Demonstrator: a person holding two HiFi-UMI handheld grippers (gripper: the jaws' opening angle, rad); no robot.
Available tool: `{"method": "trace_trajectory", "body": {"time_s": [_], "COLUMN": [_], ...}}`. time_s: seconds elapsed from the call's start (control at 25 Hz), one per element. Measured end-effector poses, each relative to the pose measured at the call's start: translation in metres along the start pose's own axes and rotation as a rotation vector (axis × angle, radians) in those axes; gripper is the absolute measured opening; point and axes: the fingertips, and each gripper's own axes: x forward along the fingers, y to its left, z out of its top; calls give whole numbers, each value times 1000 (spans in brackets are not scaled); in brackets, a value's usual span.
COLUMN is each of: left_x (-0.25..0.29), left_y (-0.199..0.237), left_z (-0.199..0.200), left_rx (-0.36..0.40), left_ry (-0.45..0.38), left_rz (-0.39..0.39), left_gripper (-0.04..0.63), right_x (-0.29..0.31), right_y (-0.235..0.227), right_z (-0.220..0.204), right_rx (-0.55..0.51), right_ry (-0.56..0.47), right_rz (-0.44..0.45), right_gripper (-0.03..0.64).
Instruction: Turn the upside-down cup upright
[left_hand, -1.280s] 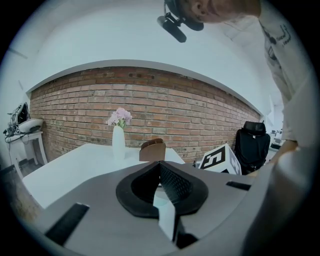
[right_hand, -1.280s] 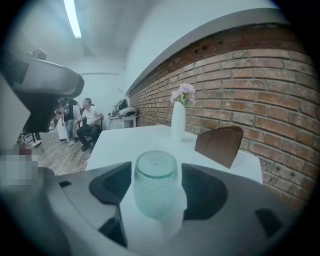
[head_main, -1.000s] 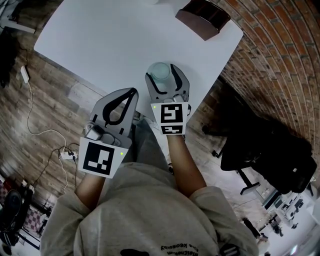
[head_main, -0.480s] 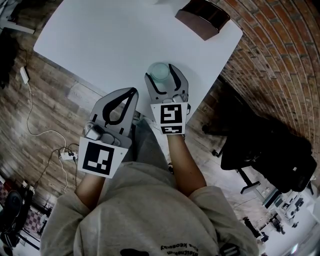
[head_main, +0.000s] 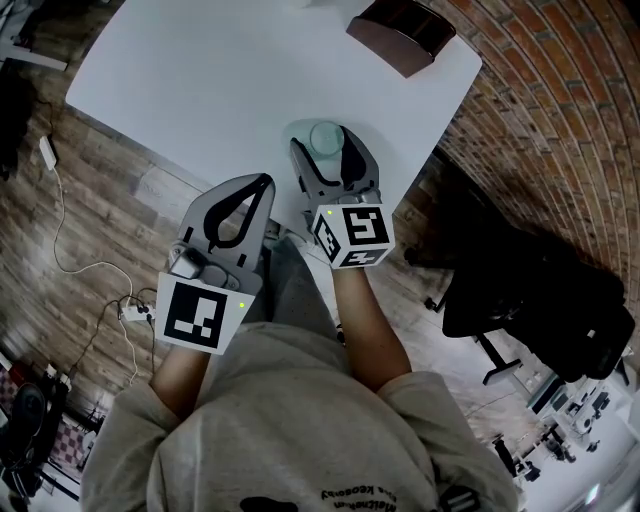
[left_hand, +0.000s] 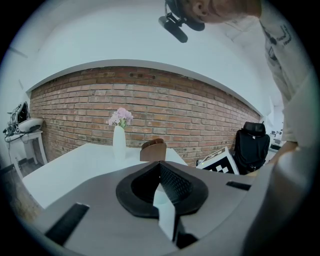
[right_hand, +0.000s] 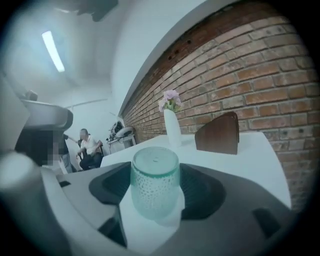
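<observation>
The cup (head_main: 325, 140) stood with its closed base up near the front edge of the bench (head_main: 200, 80), toward the right corner, well apart from the brown stand (head_main: 405, 35) and the vase (right_hand: 172, 125) at the far side. The right hand-held gripper (head_main: 327, 150) had the cup between its two jaws; in the right gripper view the dark pads lay against both sides of the wall at about the middle height, so it seemed to be pinching the cup. The cup looked a little tipped, but I could not tell if its rim was clear of the bench. The left hand-held gripper (head_main: 265, 183) waited off the front edge of the bench, its jaws pressed together with nothing between them. The cup was pale green and half transparent, with a dimpled wall and a smooth base. It was probably glass or hard plastic, so I judged it light and stiff, and possibly fragile if it fell on the bench. The small dimples should give the pads some friction, while the smooth base would be slippery. The best place to hold was the middle of the wall, across the full width, not the thin rim, with a firm but not hard squeeze during the turn.
</observation>
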Motion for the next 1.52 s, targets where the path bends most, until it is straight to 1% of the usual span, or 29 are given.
{"method": "trace_trajectory", "body": {"time_s": [0.52,0.76,0.88,1.04,1.32,1.52], "left_x": [0,-2,-2,-3,-6,-4], "left_y": [-7,-9,-12,-14,-16,-16], "left_z": [2,2,2,2,1,0], "left_rx": [2,7,7,3,11,11], "left_ry": [-3,-4,-2,-3,0,2], "left_rz": [1,1,1,4,4,4], "left_gripper": [10,9,10,10,9,10], "right_x": [-4,-7,-9,-11,-11,-11], "right_y": [4,5,4,8,16,19], "right_z": [5,6,6,10,12,12], "right_rx": [388,602,674,779,890,944], "right_ry": [-118,-187,-211,-255,-293,-312], "right_rz": [109,165,187,248,313,344], "right_gripper": [304,304,304,304,304,304]}}
